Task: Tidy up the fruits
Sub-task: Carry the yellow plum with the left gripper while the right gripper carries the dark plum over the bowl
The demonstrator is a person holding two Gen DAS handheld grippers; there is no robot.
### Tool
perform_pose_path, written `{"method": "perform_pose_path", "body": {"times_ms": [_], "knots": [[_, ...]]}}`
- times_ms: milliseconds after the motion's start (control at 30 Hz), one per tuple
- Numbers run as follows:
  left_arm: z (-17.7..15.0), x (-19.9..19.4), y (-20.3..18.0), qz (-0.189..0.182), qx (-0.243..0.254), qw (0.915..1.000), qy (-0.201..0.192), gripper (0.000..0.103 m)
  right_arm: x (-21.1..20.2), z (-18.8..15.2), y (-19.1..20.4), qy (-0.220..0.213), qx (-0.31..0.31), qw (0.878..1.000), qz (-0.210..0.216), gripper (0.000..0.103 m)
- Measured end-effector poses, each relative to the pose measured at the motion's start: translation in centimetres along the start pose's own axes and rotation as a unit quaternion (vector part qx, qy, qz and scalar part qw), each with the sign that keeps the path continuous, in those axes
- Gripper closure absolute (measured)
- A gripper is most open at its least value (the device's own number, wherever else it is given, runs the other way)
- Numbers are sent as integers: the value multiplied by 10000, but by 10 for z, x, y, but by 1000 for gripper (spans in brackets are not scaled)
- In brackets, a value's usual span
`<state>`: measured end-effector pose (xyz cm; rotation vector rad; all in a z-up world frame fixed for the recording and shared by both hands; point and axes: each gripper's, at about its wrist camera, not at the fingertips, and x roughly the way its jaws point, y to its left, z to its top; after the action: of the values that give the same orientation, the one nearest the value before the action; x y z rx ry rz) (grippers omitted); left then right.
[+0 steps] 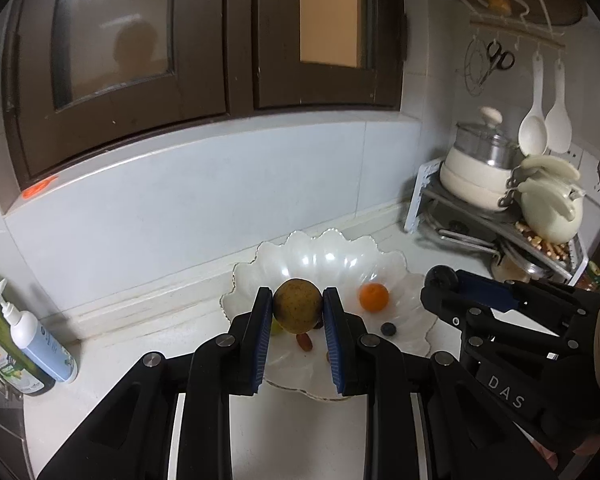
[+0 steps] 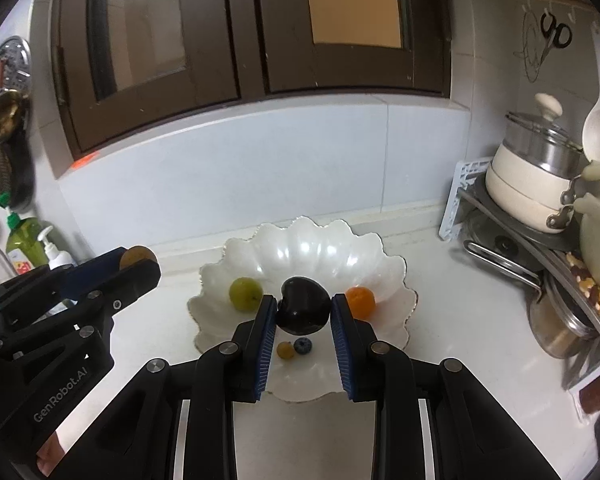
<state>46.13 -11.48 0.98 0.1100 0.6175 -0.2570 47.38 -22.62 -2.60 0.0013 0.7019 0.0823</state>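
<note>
My left gripper (image 1: 297,300) is shut on a round yellow-brown fruit (image 1: 297,312), held over the near left part of a white scalloped plate (image 1: 328,256). On the plate lie a mandarin (image 1: 374,297), a blueberry (image 1: 388,329) and a red date (image 1: 304,342). My right gripper (image 2: 303,304) is shut on a dark plum (image 2: 303,310) above the same plate (image 2: 300,248). Under it rest a green fruit (image 2: 245,294), the mandarin (image 2: 360,302), the blueberry (image 2: 302,346) and a small yellow berry (image 2: 285,350). Each gripper shows at the edge of the other's view.
A rack with a cream pot (image 2: 528,184), lids and pans crowds the right corner of the white counter. Ladles and scissors (image 2: 556,34) hang above it. Soap bottles (image 1: 31,344) stand at the left by the sink. A tiled ledge and dark window frames rise behind the plate.
</note>
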Motion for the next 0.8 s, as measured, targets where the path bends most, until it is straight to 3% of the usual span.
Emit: {"method": "perform_pose_path", "body": {"times_ms": [367, 800], "knots": [[8, 53, -1, 46, 114, 9979, 639, 77, 52, 9, -15, 620, 10, 9980, -93, 74], [-5, 119, 5, -65, -44, 9869, 1610, 77, 109, 2, -29, 1437, 175, 9894, -50, 74]]}}
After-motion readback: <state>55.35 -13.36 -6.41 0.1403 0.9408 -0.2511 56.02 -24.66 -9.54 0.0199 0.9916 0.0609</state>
